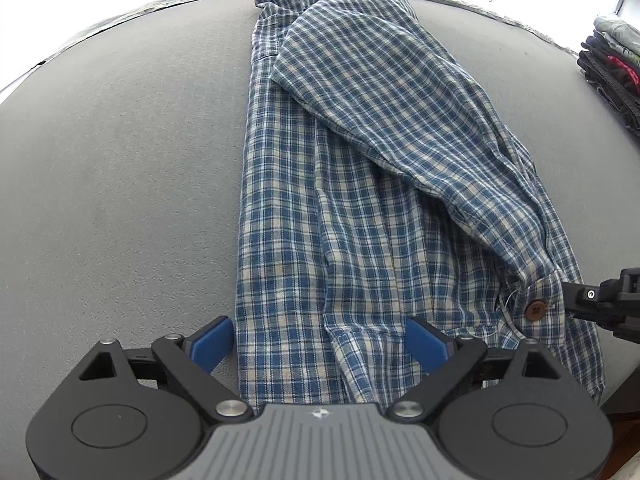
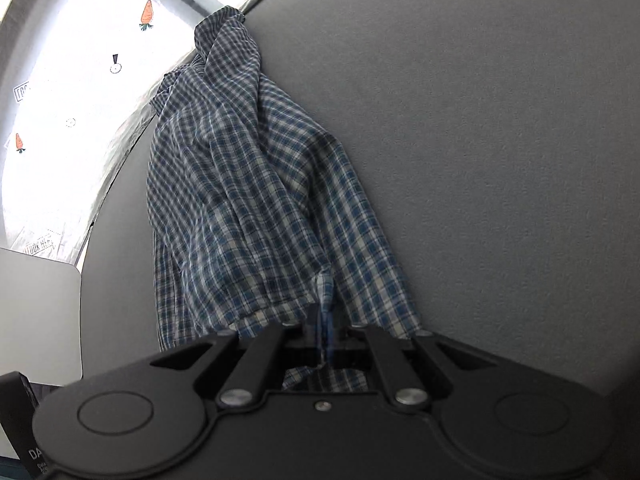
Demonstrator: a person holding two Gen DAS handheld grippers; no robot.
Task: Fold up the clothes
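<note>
Nearest me, my left gripper (image 1: 320, 346) stands wide open over the hem at the near edge of the table (image 1: 120, 200), its blue pads clear of the cloth. My right gripper (image 2: 326, 340) is clamped tight on the sleeve cuff (image 1: 540, 300) — holding it just above the hem. The plaid shirt (image 1: 320, 200) runs lengthwise to the far edge, collar hanging over. Sides look folded in; I judge the crosswise folds remain. A clothes stack (image 1: 612, 68) waits at the far right edge.
</note>
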